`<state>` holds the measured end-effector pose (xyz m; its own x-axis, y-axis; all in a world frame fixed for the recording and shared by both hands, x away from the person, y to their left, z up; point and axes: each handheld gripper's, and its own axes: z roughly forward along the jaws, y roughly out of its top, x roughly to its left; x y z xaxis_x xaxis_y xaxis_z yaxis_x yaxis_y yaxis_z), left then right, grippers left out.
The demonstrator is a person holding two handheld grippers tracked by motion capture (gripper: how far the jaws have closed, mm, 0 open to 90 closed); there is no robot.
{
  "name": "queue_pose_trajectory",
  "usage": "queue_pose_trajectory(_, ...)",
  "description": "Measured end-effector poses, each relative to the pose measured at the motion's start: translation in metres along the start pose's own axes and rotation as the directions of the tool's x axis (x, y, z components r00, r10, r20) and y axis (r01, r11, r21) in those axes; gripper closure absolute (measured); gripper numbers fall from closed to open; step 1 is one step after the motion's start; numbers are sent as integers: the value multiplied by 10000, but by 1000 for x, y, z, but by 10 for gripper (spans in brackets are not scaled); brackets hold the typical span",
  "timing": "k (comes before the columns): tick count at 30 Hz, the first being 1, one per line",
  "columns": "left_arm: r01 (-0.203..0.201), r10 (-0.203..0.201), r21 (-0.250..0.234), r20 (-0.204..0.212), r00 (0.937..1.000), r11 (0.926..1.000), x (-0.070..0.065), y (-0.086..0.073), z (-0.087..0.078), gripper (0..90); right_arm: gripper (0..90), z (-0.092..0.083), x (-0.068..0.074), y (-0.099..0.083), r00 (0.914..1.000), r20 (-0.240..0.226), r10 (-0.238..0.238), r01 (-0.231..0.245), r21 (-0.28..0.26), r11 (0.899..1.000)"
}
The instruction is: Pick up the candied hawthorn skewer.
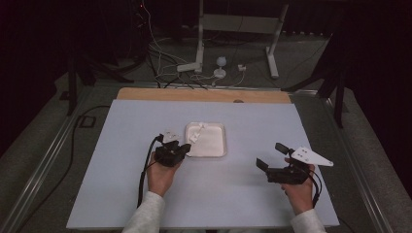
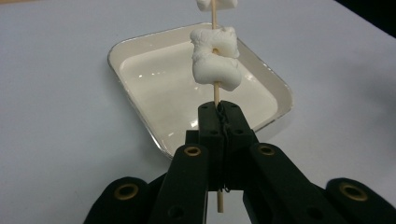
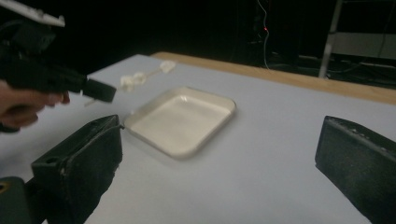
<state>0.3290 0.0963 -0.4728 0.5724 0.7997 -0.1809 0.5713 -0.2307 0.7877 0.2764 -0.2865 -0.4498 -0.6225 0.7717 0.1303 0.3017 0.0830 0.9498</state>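
Observation:
My left gripper (image 2: 219, 114) is shut on the lower end of a thin wooden skewer (image 2: 216, 93). A white marshmallow (image 2: 215, 60) is threaded just above the jaws, and a second marshmallow (image 2: 215, 3) sits higher up the stick. The skewer leans over a shallow white tray (image 2: 159, 88) with nothing in it. In the high view the left gripper (image 1: 183, 148) is at the tray's (image 1: 211, 143) left edge. My right gripper (image 1: 271, 156) hovers to the right of the tray, open, with nothing between its jaws. The right gripper view has the tray (image 3: 182, 116) ahead and the marshmallows (image 3: 133, 80) at upper left.
A pale sheet (image 1: 145, 194) covers the table, with a wooden strip (image 1: 204, 94) along its far edge. Beyond the table, cables (image 1: 160, 63) and a white stand (image 1: 238, 24) sit on the dark floor. Metal rails (image 1: 43, 160) run along both sides.

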Motion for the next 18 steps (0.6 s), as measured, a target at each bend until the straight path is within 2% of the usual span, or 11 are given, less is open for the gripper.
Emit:
queue_pose_trajectory(8, -259, 271, -432, 273, 9993, 9987, -3, -5, -10, 900, 6, 19, 7, 25, 9993, -133, -354, 358, 296, 9989)
queue_pose_trajectory(11, -292, 314, -570, 372, 9988, 9979, -3, -6, -11, 900, 0, 26, 9, 33, 9998, -42, -171, 174, 600, 9980)
queue_pose_trajectory(14, -295, 326, -703, 430, 9985, 9971, -2, -6, -15, 900, 0, 34, 10, 41, 9999, -157, 20, -10, 642, 9979)
queue_pose_trajectory(18, -351, 397, -902, 501, 9980, 9953, -2, -7, -19, 900, 0, 43, 15, 52, 9998, -170, -78, 89, 704, 9975)
